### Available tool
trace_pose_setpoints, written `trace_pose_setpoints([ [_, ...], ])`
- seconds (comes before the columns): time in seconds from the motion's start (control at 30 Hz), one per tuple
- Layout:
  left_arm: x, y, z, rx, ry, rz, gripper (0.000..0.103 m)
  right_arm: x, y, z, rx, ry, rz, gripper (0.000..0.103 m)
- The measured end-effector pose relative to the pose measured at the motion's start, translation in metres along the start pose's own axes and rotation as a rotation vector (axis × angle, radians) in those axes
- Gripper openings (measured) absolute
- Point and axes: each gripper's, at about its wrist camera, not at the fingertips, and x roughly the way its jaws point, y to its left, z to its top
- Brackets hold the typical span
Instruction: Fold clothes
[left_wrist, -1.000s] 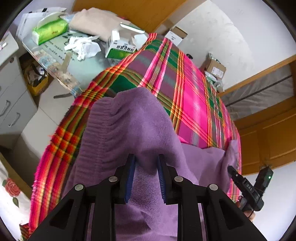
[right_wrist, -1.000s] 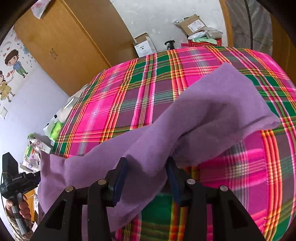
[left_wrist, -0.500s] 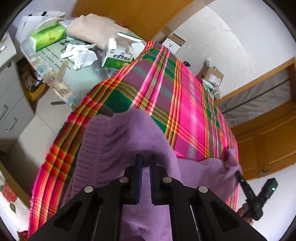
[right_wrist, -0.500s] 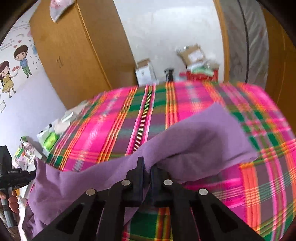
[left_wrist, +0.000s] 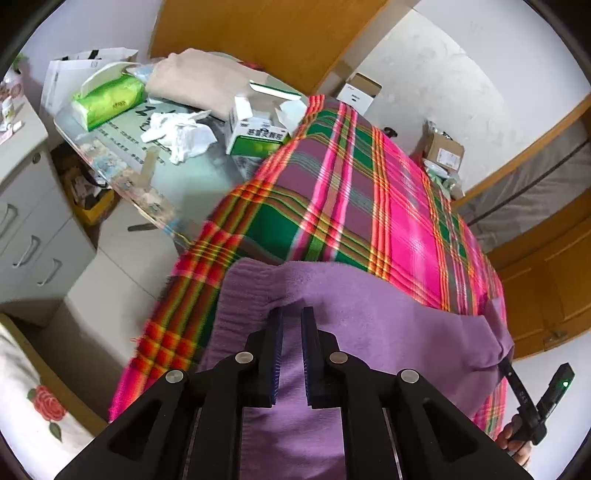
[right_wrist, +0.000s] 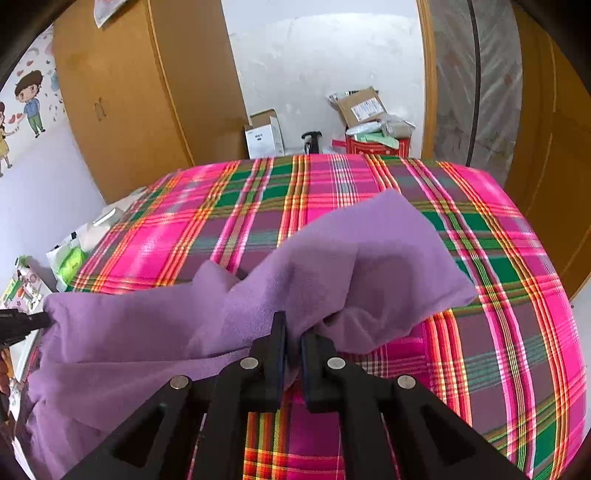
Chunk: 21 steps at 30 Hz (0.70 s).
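A purple knit garment lies across the near edge of a table under a pink and green plaid cloth. My left gripper is shut on the garment close to its ribbed hem, with fabric pinched between the blue pads. In the right wrist view the same purple garment stretches from left to right, and my right gripper is shut on a bunched fold of it. One loose part drapes forward to the right on the plaid cloth. The other gripper shows at each view's edge.
A cluttered side table to the left holds a green tissue pack, crumpled tissues and a small carton. White drawers stand at far left. Cardboard boxes and wooden wardrobes line the far wall.
Both grippers went from open around the purple fabric to shut on it. Both have since lifted and drawn back, bunching the garment toward the near edge.
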Motion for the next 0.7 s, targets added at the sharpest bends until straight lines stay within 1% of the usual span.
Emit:
trace_pose_setpoints([
  [0.1,-0.007,0.0,0.001,0.02,-0.02,0.004,0.01,0.002,0.002,-0.005,-0.008,0.012,-0.008,0.007],
  [0.17,-0.013,0.0,0.002,0.023,-0.05,0.006,0.01,0.002,0.002,-0.009,-0.009,0.019,-0.012,0.007],
  [0.2,-0.018,0.001,0.002,0.02,-0.071,0.008,0.014,0.003,0.002,-0.01,-0.006,0.021,-0.011,0.007],
  [0.23,-0.022,0.001,0.003,0.022,-0.09,0.009,0.024,0.003,0.001,-0.011,-0.003,0.023,-0.011,0.007],
  [0.27,-0.024,0.001,0.004,0.033,-0.101,0.006,0.027,0.003,0.001,-0.013,-0.001,0.023,-0.013,0.007],
  [0.3,-0.026,0.002,0.005,0.041,-0.102,0.003,0.029,0.003,0.0,-0.014,0.002,0.023,-0.013,0.007],
  [0.37,-0.022,0.008,0.007,0.034,-0.066,0.009,0.029,0.002,-0.001,-0.017,0.011,0.023,-0.01,0.007],
  [0.4,-0.02,0.013,0.008,0.011,-0.055,0.032,0.029,0.002,-0.001,-0.017,0.013,0.021,-0.01,0.007],
  [0.47,-0.016,0.023,0.009,-0.026,-0.05,0.056,0.029,0.001,-0.001,-0.018,0.018,0.022,-0.009,0.007],
  [0.6,-0.007,0.036,0.013,-0.1,-0.024,0.022,0.03,0.002,-0.001,-0.02,0.022,0.027,-0.01,0.008],
  [0.7,0.003,0.037,0.019,-0.113,-0.008,-0.057,0.03,0.002,-0.001,-0.021,0.025,0.027,-0.012,0.008],
])
